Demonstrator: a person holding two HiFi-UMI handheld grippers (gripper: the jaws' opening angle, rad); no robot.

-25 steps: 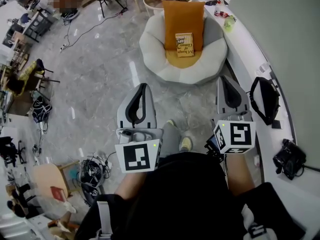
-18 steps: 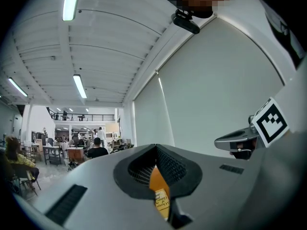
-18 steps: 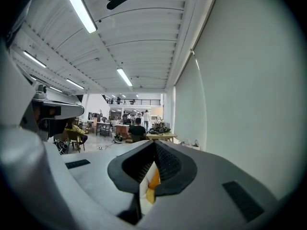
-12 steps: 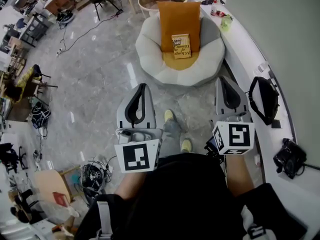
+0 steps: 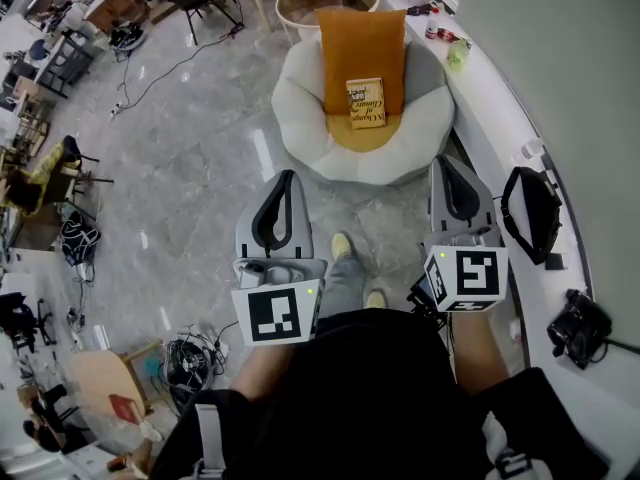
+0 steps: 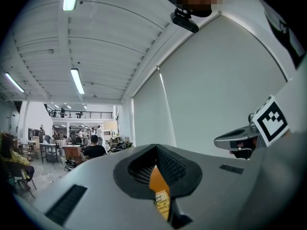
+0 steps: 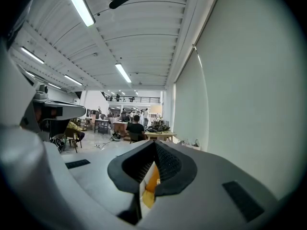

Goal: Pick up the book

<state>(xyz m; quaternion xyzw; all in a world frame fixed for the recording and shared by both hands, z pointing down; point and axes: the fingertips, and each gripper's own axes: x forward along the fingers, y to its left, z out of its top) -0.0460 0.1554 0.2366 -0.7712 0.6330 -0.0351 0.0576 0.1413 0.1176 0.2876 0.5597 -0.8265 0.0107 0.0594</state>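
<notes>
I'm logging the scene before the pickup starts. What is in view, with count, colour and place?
book: one, yellow cover, on the cushion in the chair
cushion: one, orange, propped in the chair
chair: one, white and grey, round and padded, on the floor ahead
ledge: one, white, curving along the right wall
bag: one, black, on the ledge
cables: a tangle, black, floor at lower left
shoes: two, yellow-green, on the person's feet
left gripper: one, grey, shut, empty, aimed at the chair
right gripper: one, grey, shut, empty, beside it
</notes>
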